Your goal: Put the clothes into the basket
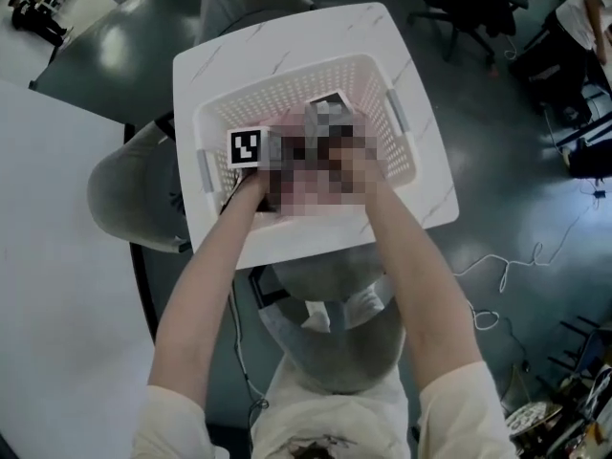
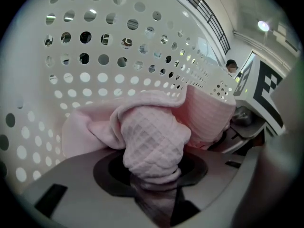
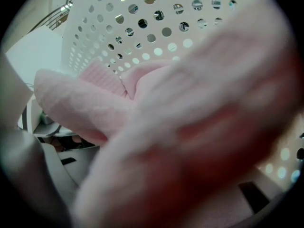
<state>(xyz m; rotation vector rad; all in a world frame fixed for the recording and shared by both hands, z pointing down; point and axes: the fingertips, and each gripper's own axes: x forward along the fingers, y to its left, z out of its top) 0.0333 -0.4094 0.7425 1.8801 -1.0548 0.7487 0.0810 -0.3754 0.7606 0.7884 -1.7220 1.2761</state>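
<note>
A white perforated basket [image 1: 287, 73] stands on a white table top, and both grippers reach down into it. A pink waffle-weave cloth [image 2: 153, 141] is bunched inside, against the basket wall [image 2: 95, 56]. My left gripper [image 2: 152, 177] is shut on a fold of that cloth, which runs down between its jaws. In the head view the left gripper [image 1: 260, 156] and the right gripper [image 1: 335, 134] sit close together, partly under a mosaic patch. In the right gripper view the pink cloth [image 3: 190, 127] lies blurred right over the lens and hides the jaws. The basket wall [image 3: 142, 25] shows behind it.
The basket sits on a marbled white table [image 1: 411, 36]. A grey seat [image 1: 124, 189] is at its left and a large white surface [image 1: 57, 275] further left. A dark office chair [image 1: 469, 8] and loose cables [image 1: 497, 275] are on the floor at the right.
</note>
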